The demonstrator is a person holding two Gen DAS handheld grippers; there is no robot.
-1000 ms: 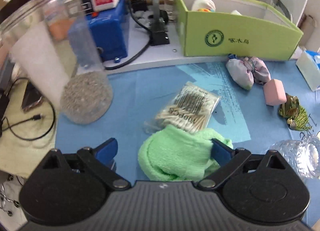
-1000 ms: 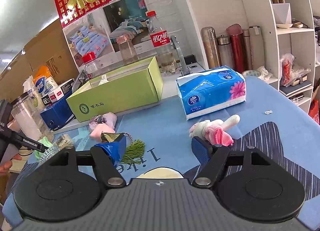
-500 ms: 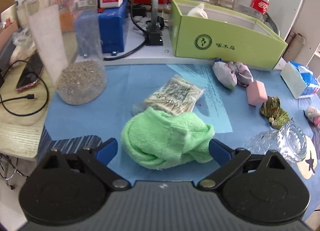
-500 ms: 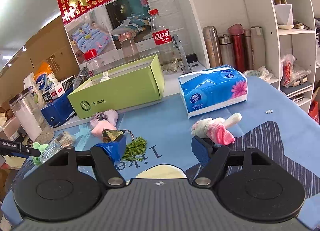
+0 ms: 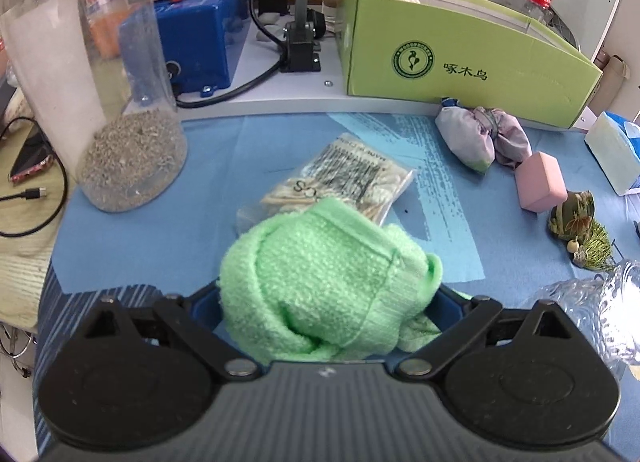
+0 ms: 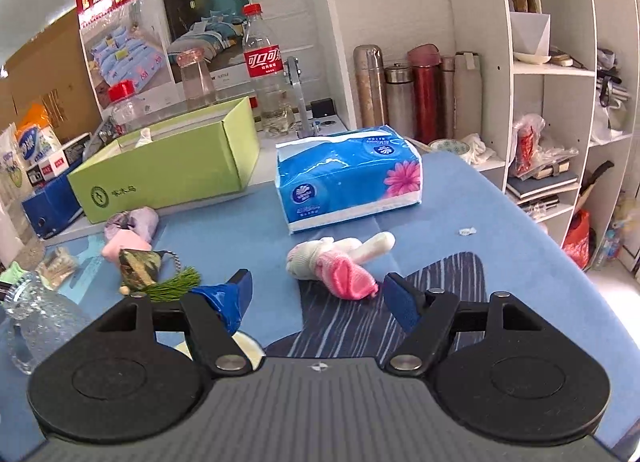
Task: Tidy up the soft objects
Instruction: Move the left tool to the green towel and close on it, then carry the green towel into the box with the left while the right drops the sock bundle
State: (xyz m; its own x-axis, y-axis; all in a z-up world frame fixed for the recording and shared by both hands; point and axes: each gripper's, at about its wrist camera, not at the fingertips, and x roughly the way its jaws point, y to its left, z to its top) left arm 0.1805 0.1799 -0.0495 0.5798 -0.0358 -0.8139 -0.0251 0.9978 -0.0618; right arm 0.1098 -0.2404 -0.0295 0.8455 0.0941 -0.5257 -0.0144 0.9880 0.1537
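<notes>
A crumpled green towel (image 5: 320, 282) lies on the blue mat, partly over a bag of cotton swabs (image 5: 348, 181). My left gripper (image 5: 326, 302) is open and straddles the towel, whose bulk hides most of both fingers. A pink and white plush toy (image 6: 336, 262) lies just ahead of my right gripper (image 6: 320, 294), which is open with nothing between its fingers. Farther off lie a lilac cloth pouch (image 5: 480, 137), a pink foam block (image 5: 540, 181) and a green tasselled charm (image 5: 576, 221). An open green box (image 5: 460, 49) stands at the back.
A tall plastic jar with grit (image 5: 100, 81) stands at the left of the mat. A clear glass jar (image 5: 600, 314) lies at the right. A blue tissue pack (image 6: 348, 177) sits beside the green box (image 6: 168, 169). Bottles, flasks and shelves line the back and right.
My left gripper has come down over the green towel, which now fills the gap between its fingers. The right gripper has shifted slightly, bringing the plush toy nearer its centre.
</notes>
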